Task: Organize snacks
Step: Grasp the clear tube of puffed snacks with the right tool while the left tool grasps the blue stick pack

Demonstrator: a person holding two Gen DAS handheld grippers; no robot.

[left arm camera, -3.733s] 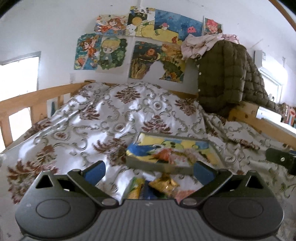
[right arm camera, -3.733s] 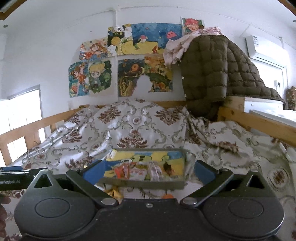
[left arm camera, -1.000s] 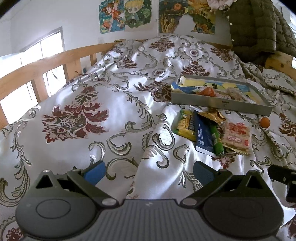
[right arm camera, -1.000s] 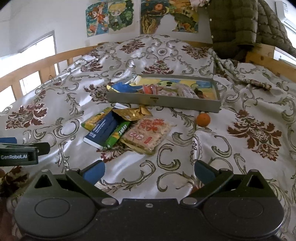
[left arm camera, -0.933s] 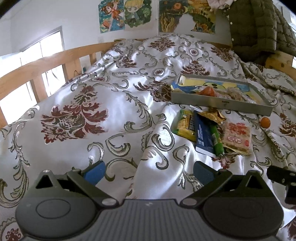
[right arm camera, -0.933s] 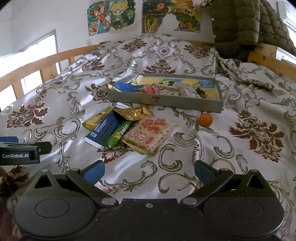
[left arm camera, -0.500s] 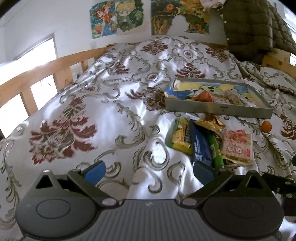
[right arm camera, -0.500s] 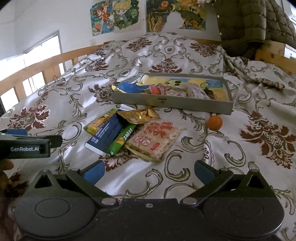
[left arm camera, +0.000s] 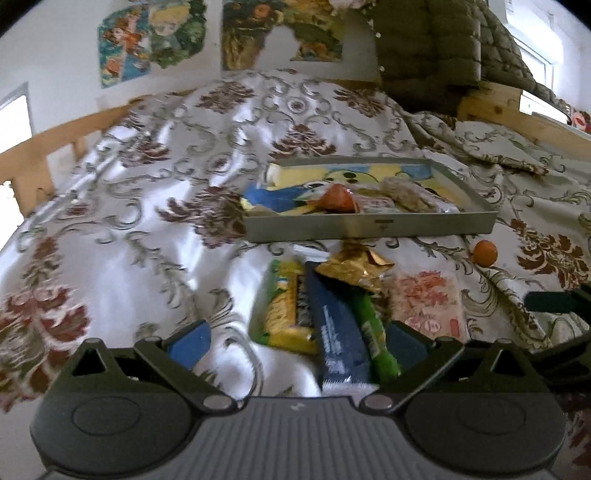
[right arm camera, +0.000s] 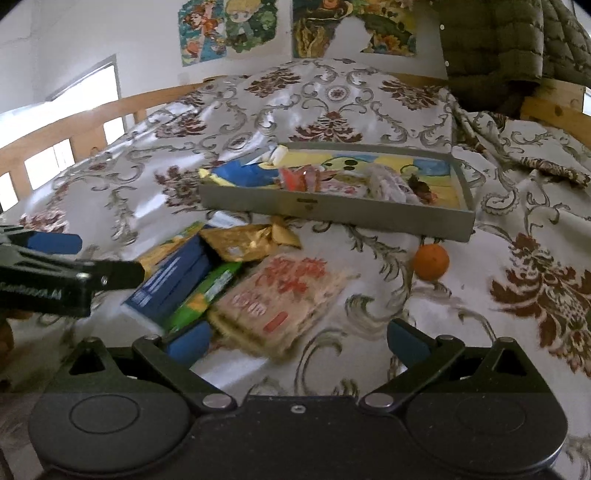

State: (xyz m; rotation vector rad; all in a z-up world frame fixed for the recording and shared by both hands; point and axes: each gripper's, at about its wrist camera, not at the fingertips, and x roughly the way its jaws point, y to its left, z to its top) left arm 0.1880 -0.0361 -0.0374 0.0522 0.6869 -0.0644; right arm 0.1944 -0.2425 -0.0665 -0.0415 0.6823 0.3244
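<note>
The left gripper (left arm camera: 297,341) has its jaws spread wide and empty, hovering low over the near end of a small heap of snacks on the bedspread (left arm camera: 110,229). Between its blue pads (left arm camera: 188,341) lie the near ends of a yellow-and-green packet (left arm camera: 284,314), a dark blue bar (left arm camera: 338,336) and a green stick pack (left arm camera: 376,339). At about 1 o'clock from that gripper a crumpled gold wrapper (left arm camera: 351,269) rests on top of the bars, and just to the right a clear pack of pink-printed rice crackers (left arm camera: 424,299) lies flat.

The right gripper (right arm camera: 295,343) is likewise wide open and holds nothing; the cracker pack (right arm camera: 280,295) sits straight ahead at 12 o'clock, its near corner between the pads. At 10 o'clock lie the blue bar (right arm camera: 173,280) and green stick pack (right arm camera: 207,291), with the gold wrapper (right arm camera: 243,242) beyond them. The left gripper's black finger (right arm camera: 66,280) reaches in from 9 o'clock, just beside the blue bar.

A small orange (right arm camera: 430,262) rests alone on the cloth at 1 o'clock, near the front right corner of a shallow grey tray (right arm camera: 332,214). The tray, at 12 o'clock beyond the heap, has 1 cartoon-printed floor and already holds several wrapped snacks (right arm camera: 303,179). Behind it hang posters (right arm camera: 229,26) on the wall and an olive quilted jacket (right arm camera: 491,48) at 1 o'clock.
</note>
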